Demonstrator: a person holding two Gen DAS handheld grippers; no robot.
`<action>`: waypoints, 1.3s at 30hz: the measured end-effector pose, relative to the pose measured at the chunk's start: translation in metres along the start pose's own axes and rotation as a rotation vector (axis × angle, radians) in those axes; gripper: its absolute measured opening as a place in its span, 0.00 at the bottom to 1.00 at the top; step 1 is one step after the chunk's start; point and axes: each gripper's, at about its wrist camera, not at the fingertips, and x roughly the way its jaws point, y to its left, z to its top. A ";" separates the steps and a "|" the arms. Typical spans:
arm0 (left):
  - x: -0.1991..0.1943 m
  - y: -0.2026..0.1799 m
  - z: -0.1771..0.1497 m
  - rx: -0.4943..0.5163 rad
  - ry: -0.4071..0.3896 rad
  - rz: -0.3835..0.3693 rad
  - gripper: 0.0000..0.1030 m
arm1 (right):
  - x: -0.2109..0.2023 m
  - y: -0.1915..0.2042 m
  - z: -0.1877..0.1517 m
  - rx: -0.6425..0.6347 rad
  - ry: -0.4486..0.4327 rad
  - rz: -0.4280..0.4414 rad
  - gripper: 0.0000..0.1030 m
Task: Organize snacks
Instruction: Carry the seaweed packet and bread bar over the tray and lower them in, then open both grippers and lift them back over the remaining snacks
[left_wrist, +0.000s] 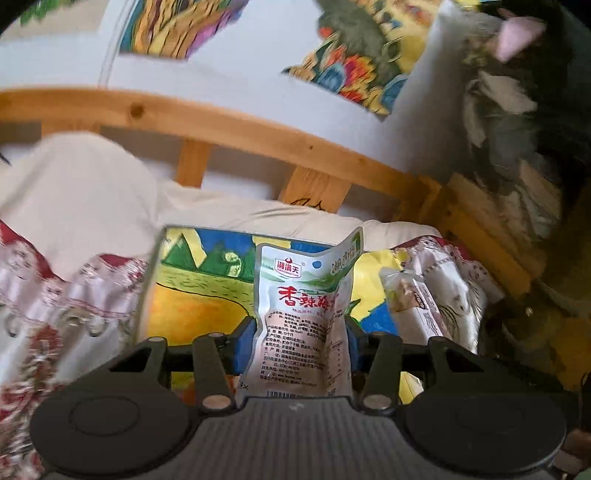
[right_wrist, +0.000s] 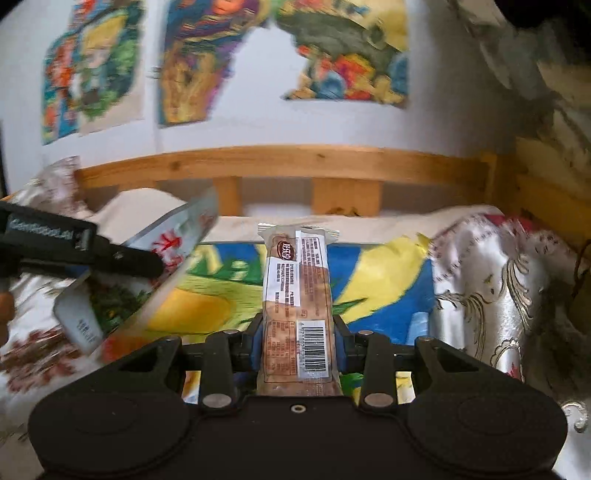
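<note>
The white seaweed pouch (left_wrist: 301, 317) stood upright between the jaws of our left gripper (left_wrist: 301, 343), its long axis running straight out ahead of them, the jaws closed narrowly on its lower half. Our right gripper (right_wrist: 298, 347) pinched the long biscuit pack (right_wrist: 295, 299) the same way, lengthwise and upright. Both snacks hung above the bed, over the bright picture mat (right_wrist: 388, 280) that lay toward the wooden headboard (right_wrist: 280, 162). We judged the left gripper's pouch nearer the mat's left edge, the biscuit pack nearer its middle.
</note>
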 end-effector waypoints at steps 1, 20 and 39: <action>0.009 0.004 0.001 -0.013 0.011 -0.008 0.51 | 0.008 -0.003 -0.001 0.013 0.012 -0.012 0.36; 0.076 0.018 -0.014 0.061 0.093 0.092 0.53 | 0.080 0.013 -0.025 0.006 0.115 -0.045 0.36; 0.062 0.015 -0.009 0.006 0.132 0.168 0.78 | 0.059 0.015 -0.019 0.009 0.056 -0.023 0.61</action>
